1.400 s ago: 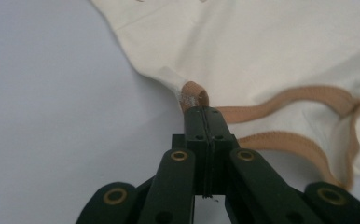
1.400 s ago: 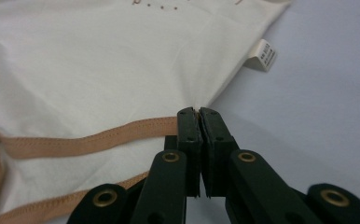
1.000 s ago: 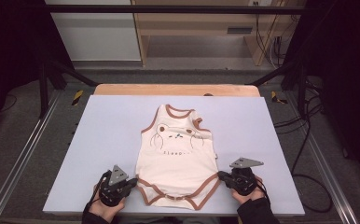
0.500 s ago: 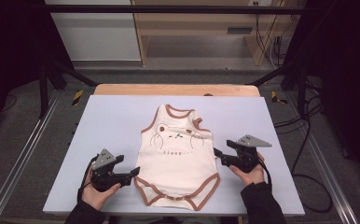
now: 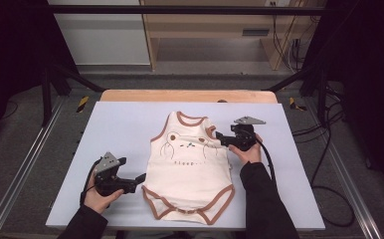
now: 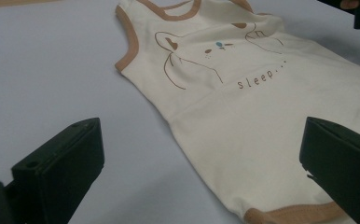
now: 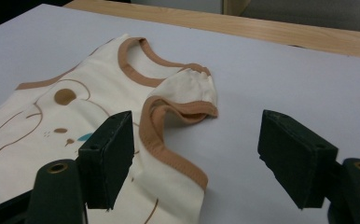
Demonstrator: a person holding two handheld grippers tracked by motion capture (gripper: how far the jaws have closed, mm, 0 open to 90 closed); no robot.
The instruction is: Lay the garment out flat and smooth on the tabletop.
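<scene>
Bodysuit (image 5: pixel 190 167) lies flat mid-table (image 5: pixel 120 124). Left gripper (image 5: pixel 139 179), jaws just opened wide and empty, waits by the near-left hem; right gripper (image 5: pixel 221 139), also just opened and empty, should straddle the crumpled strap (image 7: pixel 183 109) squarely before closing.

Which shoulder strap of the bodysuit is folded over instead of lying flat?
The strap beside the right tongs: it is curled over, its brown trim doubled on itself. The other strap, on the left tongs' side, lies flat on the bodysuit.
</scene>
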